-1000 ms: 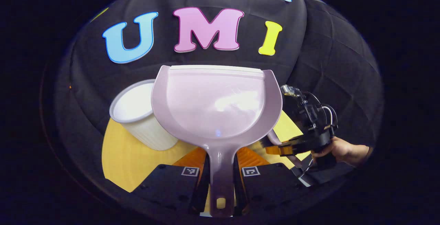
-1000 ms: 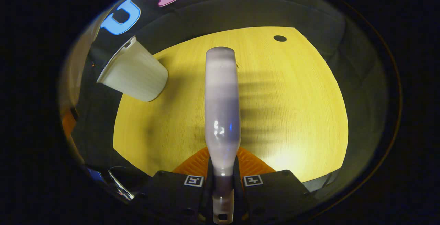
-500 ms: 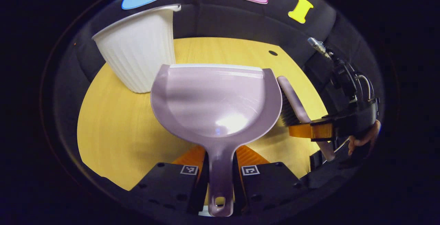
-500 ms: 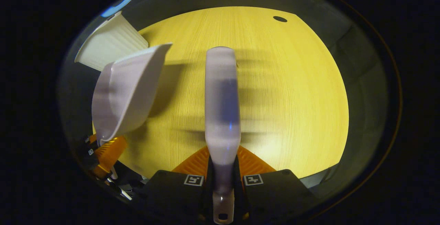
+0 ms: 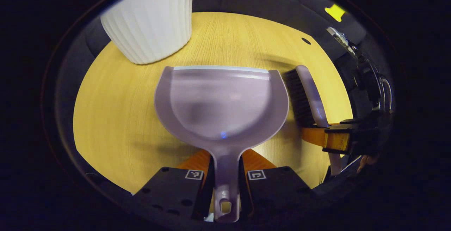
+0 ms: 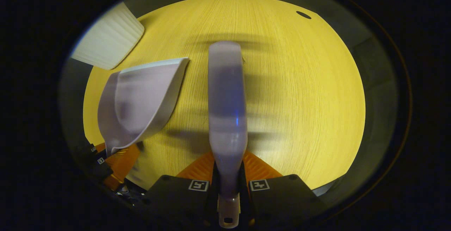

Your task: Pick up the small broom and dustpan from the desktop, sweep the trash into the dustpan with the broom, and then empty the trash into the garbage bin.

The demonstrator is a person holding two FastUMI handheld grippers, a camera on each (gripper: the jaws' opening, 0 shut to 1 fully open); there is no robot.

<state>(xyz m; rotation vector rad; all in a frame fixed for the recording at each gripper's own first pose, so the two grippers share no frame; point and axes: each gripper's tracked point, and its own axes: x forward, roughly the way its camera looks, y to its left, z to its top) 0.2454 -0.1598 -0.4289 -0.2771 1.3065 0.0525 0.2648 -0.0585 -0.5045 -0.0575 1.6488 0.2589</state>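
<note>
My left gripper (image 5: 226, 172) is shut on the handle of the pale lilac dustpan (image 5: 222, 102), whose empty pan hangs over the yellow desktop (image 5: 116, 111). My right gripper (image 6: 228, 183) is shut on the handle of the small lilac broom (image 6: 225, 100), seen from its back. In the left gripper view the broom (image 5: 310, 95) shows dark bristles beside the pan's right rim, with the right gripper (image 5: 334, 137) behind it. The right gripper view shows the dustpan (image 6: 141, 100) at left, held by the left gripper (image 6: 112, 155). No trash is visible on the wood.
A white ribbed garbage bin (image 5: 151, 19) stands at the table's far left, also the bin (image 6: 107, 40) in the right gripper view. A small dark hole (image 6: 303, 14) marks the desktop's far right. Black cloth wall surrounds the round table.
Both tools have come down and tilted toward the desktop. The dustpan has moved away from over the bin, and the broom now sits close beside its right rim.
</note>
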